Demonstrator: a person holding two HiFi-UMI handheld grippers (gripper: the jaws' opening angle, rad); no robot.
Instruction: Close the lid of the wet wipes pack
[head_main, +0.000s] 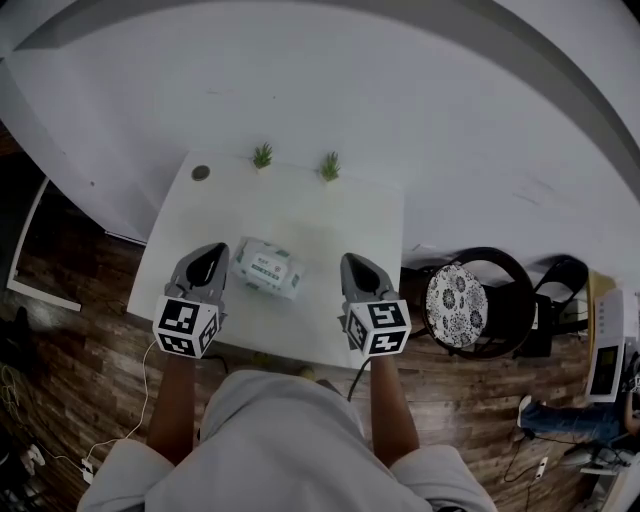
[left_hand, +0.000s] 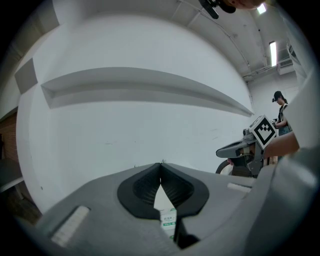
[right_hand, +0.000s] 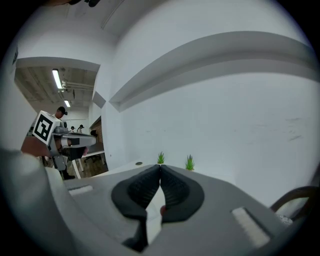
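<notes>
A white table (head_main: 320, 215) stands against a pale wall, with a dark chair (head_main: 505, 300) at its right. The wet wipes pack (head_main: 267, 268) lies near the table's front edge, between the left gripper (head_main: 210, 255) and the right gripper (head_main: 357, 265) (each with its jaws pressed together and nothing between them). Two small plants (head_main: 262, 155) stand at the far edge.

Tabletop (head_main: 300, 215): white.
Wet wipes pack (head_main: 267, 267): white with green print.
Left hand-held gripper (head_main: 212, 252) and right hand-held gripper (head_main: 356, 262): grey bodies, black ribbed pads (left_hand: 142, 190), and cubes (head_main: 186, 327) with black-and-white square markers.
Left plant (head_main: 262, 155) and right plant (head_main: 329, 166): green.
Chair cushion (head_main: 456, 306): white with a black floral pattern.
Floor (head_main: 80, 350): brown wood planks.
Wall (head_main: 350, 90): white.
</notes>
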